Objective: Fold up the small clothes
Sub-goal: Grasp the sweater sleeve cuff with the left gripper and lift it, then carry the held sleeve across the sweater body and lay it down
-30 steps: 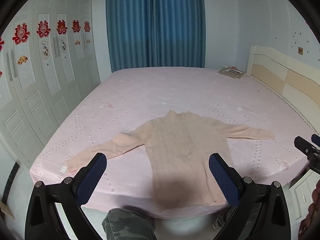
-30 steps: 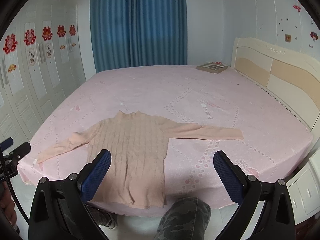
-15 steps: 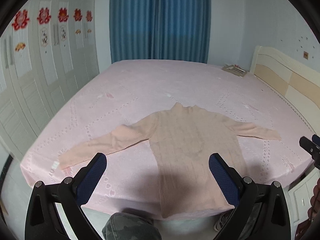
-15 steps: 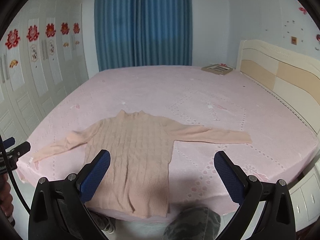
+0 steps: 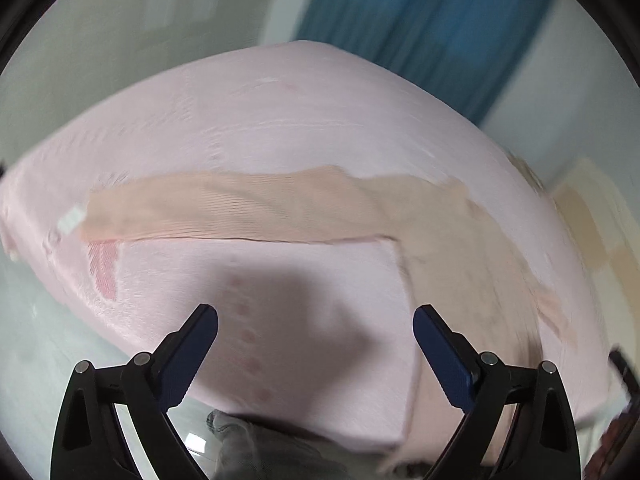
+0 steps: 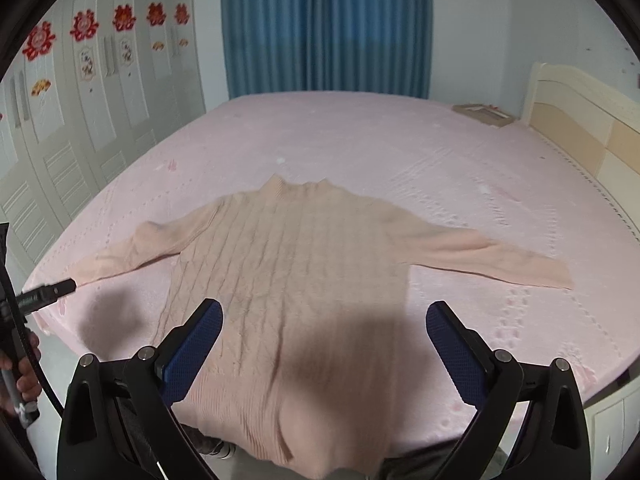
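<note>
**Sweater, peach knit: unfolded, approach stage**

While spread flat on the pink bed (image 6: pixel 400 148), the sweater (image 6: pixel 296 264) overhangs the near edge. Left gripper (image 5: pixel 316 320): jaws spread, just narrowing, empty, near the left sleeve (image 5: pixel 224 208). Right gripper (image 6: pixel 324 316): jaws spread, empty. Risk: overhanging hem slides off; pinching bedsheet along with knit.

one sweater (image 6: pixel 296 264), one bed (image 6: pixel 440 168), two tongs (image 6: pixel 324 344)

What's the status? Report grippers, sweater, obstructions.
Left gripper and right gripper open, nothing between fingers. Peach cable-knit sweater flat on pink bedspread, sleeves spread. Nothing in the way.
</note>
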The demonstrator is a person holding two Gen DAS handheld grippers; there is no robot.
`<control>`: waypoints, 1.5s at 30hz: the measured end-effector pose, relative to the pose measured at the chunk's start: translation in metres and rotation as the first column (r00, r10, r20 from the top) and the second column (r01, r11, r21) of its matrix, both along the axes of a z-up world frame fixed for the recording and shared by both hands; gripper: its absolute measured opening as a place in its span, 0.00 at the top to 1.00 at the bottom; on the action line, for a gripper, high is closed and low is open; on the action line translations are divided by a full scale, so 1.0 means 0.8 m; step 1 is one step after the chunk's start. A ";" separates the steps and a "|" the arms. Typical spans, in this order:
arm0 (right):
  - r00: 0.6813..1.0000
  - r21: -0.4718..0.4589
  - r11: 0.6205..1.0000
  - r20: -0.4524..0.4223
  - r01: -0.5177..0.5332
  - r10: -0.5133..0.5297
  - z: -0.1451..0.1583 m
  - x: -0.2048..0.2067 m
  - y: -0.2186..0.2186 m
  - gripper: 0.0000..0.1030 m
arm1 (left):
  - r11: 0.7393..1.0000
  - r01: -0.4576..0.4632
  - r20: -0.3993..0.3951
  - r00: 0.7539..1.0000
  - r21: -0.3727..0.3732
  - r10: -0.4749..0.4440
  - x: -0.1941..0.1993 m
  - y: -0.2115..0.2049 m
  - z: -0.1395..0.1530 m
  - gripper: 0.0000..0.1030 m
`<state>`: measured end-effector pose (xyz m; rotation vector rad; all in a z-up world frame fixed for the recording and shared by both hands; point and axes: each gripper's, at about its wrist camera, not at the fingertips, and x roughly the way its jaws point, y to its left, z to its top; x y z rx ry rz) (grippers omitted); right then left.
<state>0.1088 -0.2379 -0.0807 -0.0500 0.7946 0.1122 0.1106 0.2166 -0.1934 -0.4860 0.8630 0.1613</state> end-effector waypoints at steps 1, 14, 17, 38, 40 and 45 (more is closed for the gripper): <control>1.000 0.003 1.000 -0.007 -0.010 0.010 -0.007 0.007 0.005 0.07 | 0.999 -0.038 -0.012 0.999 -0.009 0.038 0.004 0.019 -0.011 0.10; 0.999 0.076 0.996 -0.028 -0.044 0.046 -0.083 0.091 0.014 0.11 | 0.891 -0.408 0.029 0.906 -0.201 0.422 0.014 0.176 -0.095 0.25; 0.998 0.099 0.994 -0.034 -0.048 0.052 -0.090 0.122 0.016 0.11 | 0.870 -0.471 0.007 0.879 -0.146 0.477 0.030 0.178 -0.095 0.47; 0.969 0.232 0.947 0.054 0.221 -0.240 -0.105 0.179 -0.178 0.11 | 0.987 -0.124 0.086 0.990 0.101 0.116 0.235 -0.104 0.095 0.90; 0.955 0.212 0.940 0.065 0.269 -0.288 -0.105 0.180 -0.197 0.11 | 0.991 -0.040 0.092 0.995 0.127 0.028 0.267 -0.166 0.106 0.90; 0.942 0.228 0.921 0.044 0.315 -0.333 -0.110 0.174 -0.237 0.11 | 0.972 0.206 0.066 0.975 0.117 -0.214 0.327 -0.332 0.090 0.90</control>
